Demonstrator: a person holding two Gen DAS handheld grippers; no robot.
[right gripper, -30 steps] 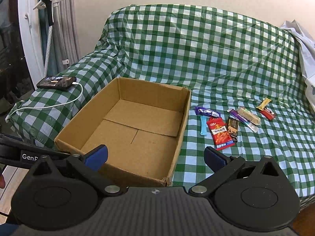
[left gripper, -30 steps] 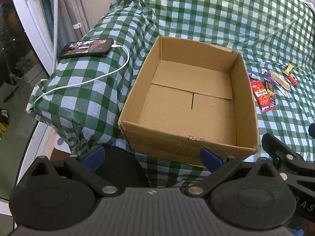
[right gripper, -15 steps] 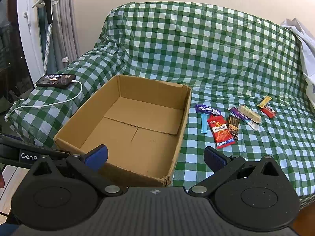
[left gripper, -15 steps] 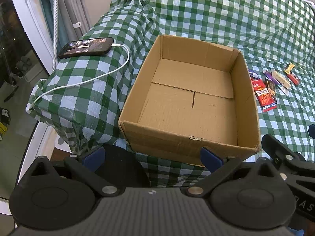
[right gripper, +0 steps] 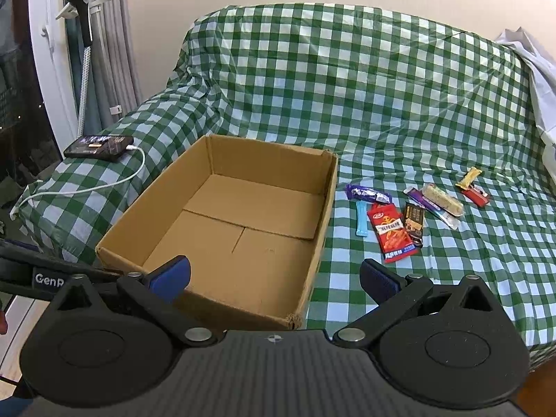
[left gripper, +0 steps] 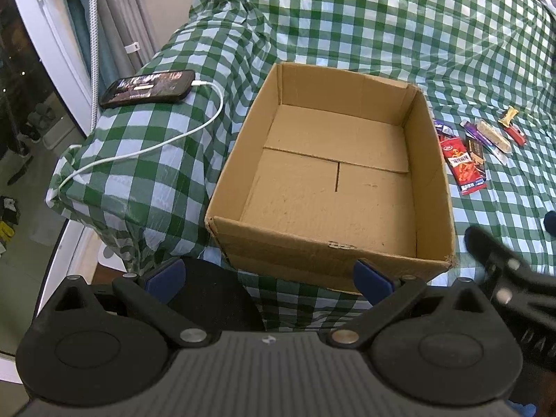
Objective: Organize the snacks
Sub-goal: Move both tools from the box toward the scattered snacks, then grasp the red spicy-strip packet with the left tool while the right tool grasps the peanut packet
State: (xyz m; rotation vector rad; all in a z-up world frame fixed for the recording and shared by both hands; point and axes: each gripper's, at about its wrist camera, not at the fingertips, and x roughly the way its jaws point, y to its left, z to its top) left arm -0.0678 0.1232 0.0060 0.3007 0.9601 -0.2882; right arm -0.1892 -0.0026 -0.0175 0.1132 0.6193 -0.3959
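A green-checked sofa [right gripper: 382,80] carries an empty cardboard box [right gripper: 222,222], the snack packets [right gripper: 413,208] lying at its three o'clock on the cover, while the left gripper [left gripper: 267,276] and right gripper [right gripper: 274,274] hang near it, jaws apart, holding nothing.

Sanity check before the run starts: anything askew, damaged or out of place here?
Nothing serious. The cardboard box sits empty and slightly skewed on the checked cover, its near corner frayed. The snacks lie scattered beside it. A charging phone rests on the armrest, unrelated to the task.
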